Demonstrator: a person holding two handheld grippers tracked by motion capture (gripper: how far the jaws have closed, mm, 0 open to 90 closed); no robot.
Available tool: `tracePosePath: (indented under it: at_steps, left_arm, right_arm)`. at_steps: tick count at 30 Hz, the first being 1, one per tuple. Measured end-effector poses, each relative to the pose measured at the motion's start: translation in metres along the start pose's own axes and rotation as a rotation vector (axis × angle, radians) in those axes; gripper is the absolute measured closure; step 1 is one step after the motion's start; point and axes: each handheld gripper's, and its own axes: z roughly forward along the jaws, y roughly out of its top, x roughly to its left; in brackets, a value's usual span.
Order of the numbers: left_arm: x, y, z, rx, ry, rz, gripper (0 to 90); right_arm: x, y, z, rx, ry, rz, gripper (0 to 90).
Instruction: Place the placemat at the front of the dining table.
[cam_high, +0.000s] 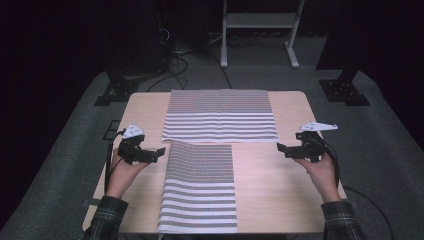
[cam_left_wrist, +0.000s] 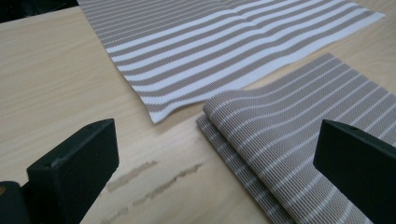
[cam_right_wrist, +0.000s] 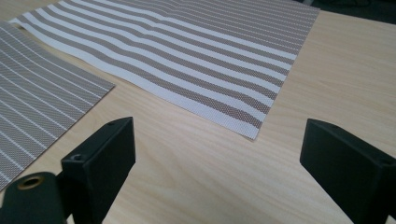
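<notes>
Two striped grey-and-white woven mats lie on the wooden table (cam_high: 280, 200). The far mat (cam_high: 220, 115) lies flat and spread wide. The near mat (cam_high: 200, 187) is folded double, its folded edge toward the far one, and runs to the table's front edge. My left gripper (cam_high: 159, 151) hovers just left of the folded mat's far left corner (cam_left_wrist: 208, 109), jaws wide open and empty. My right gripper (cam_high: 281, 148) is held to the right of both mats, open and empty, pointing toward the far mat's near right corner (cam_right_wrist: 254, 135).
Bare wood lies on both sides of the mats. Grey carpet surrounds the table. A white metal frame (cam_high: 260, 22) and black stands (cam_high: 345, 87) with cables stand beyond the far edge. A worn scuff (cam_left_wrist: 154, 179) marks the wood by the left gripper.
</notes>
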Motion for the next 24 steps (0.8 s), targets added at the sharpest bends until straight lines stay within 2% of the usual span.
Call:
tracePosePath:
  at_steps: [7, 9, 10, 12, 13, 14, 18, 24]
  left_arm:
    - [-0.011, -0.015, -0.016, -0.003, -0.005, 0.009, 0.0]
    - [-0.015, -0.022, -0.020, 0.005, -0.001, 0.020, 0.0]
    - [-0.017, -0.025, -0.021, 0.011, -0.004, 0.022, 0.0]
    - [-0.021, -0.032, -0.024, 0.017, -0.007, 0.031, 0.0]
    - [-0.023, -0.039, -0.026, 0.023, -0.011, 0.033, 0.0]
    - [-0.023, -0.039, -0.026, 0.023, -0.011, 0.033, 0.0]
    - [-0.026, -0.053, -0.035, 0.024, -0.014, 0.033, 0.0]
    - [-0.028, -0.064, -0.045, 0.026, -0.013, 0.034, 0.0]
  right_arm:
    - [0.006, -0.015, -0.018, -0.012, 0.019, -0.013, 9.4]
    - [0.009, -0.026, -0.026, -0.029, 0.052, -0.016, 9.4]
    - [0.010, -0.030, -0.029, -0.037, 0.055, -0.021, 9.4]
    - [0.011, -0.034, -0.032, -0.039, 0.056, -0.028, 9.4]
    - [0.013, -0.041, -0.037, -0.055, 0.055, -0.049, 9.4]
    - [0.013, -0.041, -0.037, -0.055, 0.055, -0.049, 9.4]
    - [0.019, -0.061, -0.047, -0.093, 0.062, -0.083, 9.5]
    - [0.022, -0.080, -0.052, -0.093, 0.054, -0.104, 9.4]
